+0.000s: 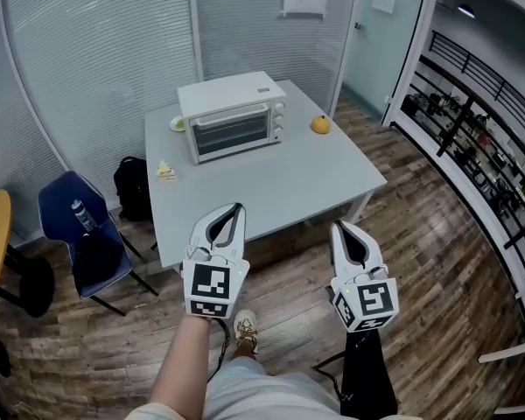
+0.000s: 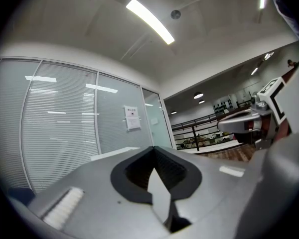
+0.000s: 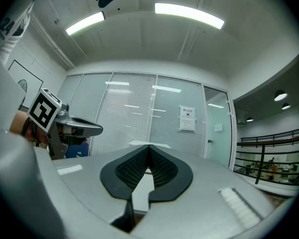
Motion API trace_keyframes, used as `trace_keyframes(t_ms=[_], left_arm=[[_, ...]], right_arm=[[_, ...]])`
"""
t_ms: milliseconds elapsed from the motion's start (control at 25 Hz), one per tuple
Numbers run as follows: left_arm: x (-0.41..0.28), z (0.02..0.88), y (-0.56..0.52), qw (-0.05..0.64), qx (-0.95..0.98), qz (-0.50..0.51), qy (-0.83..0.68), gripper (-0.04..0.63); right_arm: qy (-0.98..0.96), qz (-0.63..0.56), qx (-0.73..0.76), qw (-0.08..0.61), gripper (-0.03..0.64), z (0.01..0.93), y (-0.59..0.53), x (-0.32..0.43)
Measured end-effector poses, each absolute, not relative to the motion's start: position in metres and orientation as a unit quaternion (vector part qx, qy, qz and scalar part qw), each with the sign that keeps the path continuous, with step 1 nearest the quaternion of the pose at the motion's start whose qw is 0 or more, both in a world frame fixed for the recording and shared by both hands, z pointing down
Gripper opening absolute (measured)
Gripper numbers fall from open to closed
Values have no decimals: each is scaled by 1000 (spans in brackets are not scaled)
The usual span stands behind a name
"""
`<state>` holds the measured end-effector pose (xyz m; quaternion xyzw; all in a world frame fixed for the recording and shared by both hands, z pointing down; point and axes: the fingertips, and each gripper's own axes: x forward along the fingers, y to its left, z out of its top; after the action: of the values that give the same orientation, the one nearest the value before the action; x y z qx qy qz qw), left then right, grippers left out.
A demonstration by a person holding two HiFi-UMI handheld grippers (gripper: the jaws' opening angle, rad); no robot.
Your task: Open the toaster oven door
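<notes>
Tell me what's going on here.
A person stands at the near edge of a grey table, holding a gripper in each hand. The left gripper and right gripper are both shut and empty, held in the air near that edge. The white toaster oven sits at the far side, its door closed; neither gripper touches it.

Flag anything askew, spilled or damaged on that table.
Nothing stands out. The toaster oven sits upright on the table, door shut; a small orange object lies beside it. Nothing looks spilled.
</notes>
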<state>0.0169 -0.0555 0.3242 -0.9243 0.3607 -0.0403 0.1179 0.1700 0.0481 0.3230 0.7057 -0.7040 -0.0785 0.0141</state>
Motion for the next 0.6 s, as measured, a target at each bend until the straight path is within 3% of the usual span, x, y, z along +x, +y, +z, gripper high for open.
trace_keyframes(t_ms=[600], left_arm=[[48,313,-235,121,-930,-38,344,57]], right_arm=[[-701,-77,709,17,2,311,-134,185]])
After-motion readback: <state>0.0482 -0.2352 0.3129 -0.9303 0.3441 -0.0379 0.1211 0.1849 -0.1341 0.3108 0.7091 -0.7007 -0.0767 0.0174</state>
